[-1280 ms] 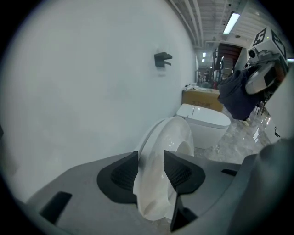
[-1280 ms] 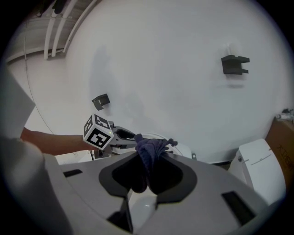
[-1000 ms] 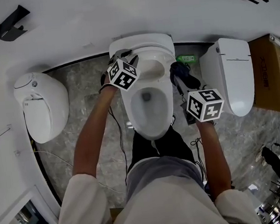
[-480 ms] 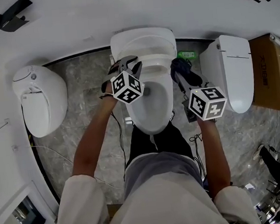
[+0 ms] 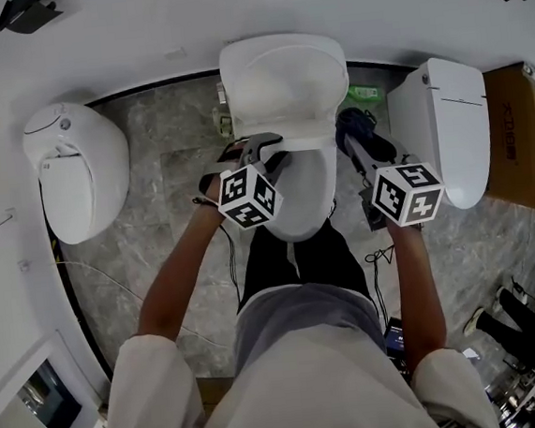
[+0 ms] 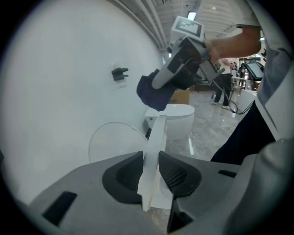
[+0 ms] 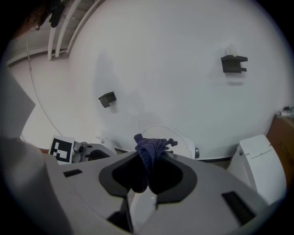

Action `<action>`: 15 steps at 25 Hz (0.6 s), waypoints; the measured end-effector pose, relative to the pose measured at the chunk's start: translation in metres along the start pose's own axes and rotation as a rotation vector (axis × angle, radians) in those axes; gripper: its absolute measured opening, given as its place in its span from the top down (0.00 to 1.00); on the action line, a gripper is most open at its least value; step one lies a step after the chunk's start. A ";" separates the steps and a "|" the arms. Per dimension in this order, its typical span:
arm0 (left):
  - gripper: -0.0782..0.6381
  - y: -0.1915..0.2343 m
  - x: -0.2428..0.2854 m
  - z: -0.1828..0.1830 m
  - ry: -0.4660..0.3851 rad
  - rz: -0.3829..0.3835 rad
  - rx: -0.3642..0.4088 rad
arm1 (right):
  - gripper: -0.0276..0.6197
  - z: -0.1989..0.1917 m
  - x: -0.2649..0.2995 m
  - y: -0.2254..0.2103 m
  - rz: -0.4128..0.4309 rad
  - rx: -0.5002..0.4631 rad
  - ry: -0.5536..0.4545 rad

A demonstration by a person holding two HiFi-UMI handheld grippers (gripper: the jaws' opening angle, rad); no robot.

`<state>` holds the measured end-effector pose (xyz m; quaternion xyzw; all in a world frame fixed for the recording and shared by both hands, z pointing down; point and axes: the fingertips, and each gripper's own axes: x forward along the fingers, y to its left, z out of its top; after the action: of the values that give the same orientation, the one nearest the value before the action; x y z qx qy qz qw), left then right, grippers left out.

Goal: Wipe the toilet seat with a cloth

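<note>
A white toilet [image 5: 288, 112] stands in front of me with its lid [image 5: 282, 70] raised against the wall. My left gripper [image 5: 259, 147] is at the bowl's left side, shut on the thin white toilet seat [image 5: 304, 184]. In the left gripper view the seat [image 6: 156, 135] runs edge-on between the pads of that gripper [image 6: 150, 161], whose jaws have just been opening a little. My right gripper [image 5: 351, 138] hovers at the bowl's right side, shut on a dark blue cloth [image 5: 357, 124]. The bunched cloth [image 7: 151, 149] sticks up from that gripper [image 7: 149, 173].
Another white toilet [image 5: 76, 184] stands to the left and a closed one [image 5: 443, 135] to the right. A cardboard box [image 5: 521, 137] is at the far right. Black brackets [image 5: 27, 10] hang on the wall. Cables [image 5: 380, 259] lie on the grey stone floor.
My left gripper has come from the back of the toilet toward me, bringing the seat along with it. The right gripper with the cloth has shifted only slightly.
</note>
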<state>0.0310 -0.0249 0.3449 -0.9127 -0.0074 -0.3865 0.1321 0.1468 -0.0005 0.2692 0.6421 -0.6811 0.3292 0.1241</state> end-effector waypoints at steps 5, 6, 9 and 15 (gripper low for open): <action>0.74 -0.062 -0.009 -0.013 -0.014 -0.149 0.033 | 0.81 -0.021 0.000 -0.002 -0.005 0.038 0.011; 0.74 -0.074 -0.009 -0.016 -0.008 -0.167 0.048 | 0.81 -0.025 0.000 -0.004 -0.008 0.045 0.013; 0.72 -0.113 -0.006 -0.029 0.004 -0.238 0.064 | 0.81 -0.045 0.002 -0.011 -0.028 0.079 0.020; 0.69 -0.186 0.000 -0.060 -0.010 -0.314 0.102 | 0.81 -0.102 0.007 -0.026 -0.082 0.159 0.072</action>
<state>-0.0327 0.1398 0.4288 -0.8944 -0.1700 -0.3971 0.1161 0.1446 0.0566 0.3578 0.6652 -0.6210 0.3996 0.1104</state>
